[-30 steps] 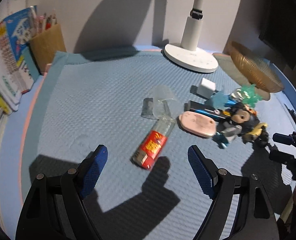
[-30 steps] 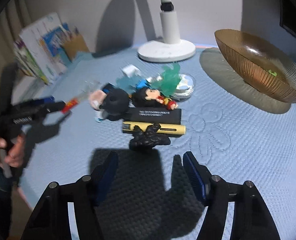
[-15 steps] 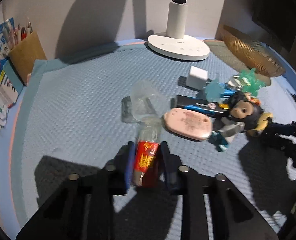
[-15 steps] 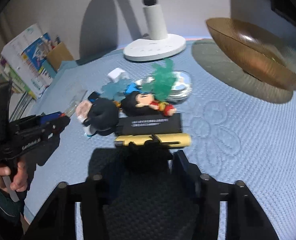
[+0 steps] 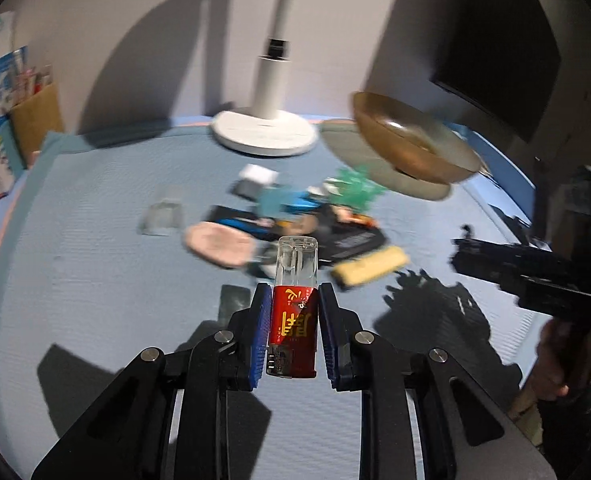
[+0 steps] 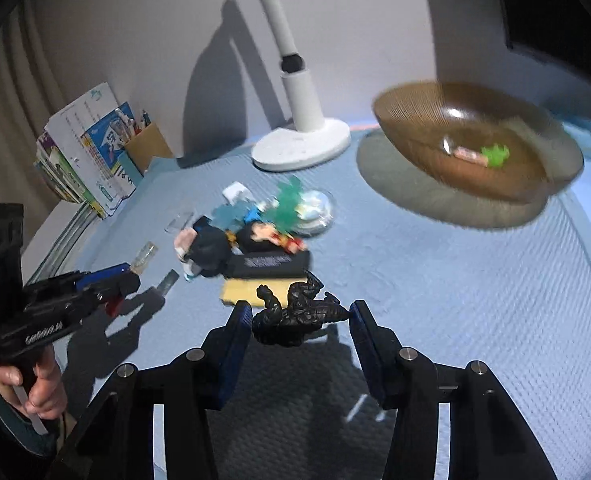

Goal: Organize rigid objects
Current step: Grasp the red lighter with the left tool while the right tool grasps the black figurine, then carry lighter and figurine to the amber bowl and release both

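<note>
Above the blue counter, the left tool is clamped on a red-and-clear lighter, lifted clear of the pile, its clear end sticking out past the pads. The right tool is clamped on a small black figurine, also off the surface. The amber bowl, likely the destination, sits beyond the pile near the white lamp base and already holds a couple of small items. The figurine's lumpy shape gives the pads only narrow contact, so a quick swing could twist it loose. The lighter's smooth sides could slide through the grip if tilted. Both tools heading to one bowl could collide.
</note>
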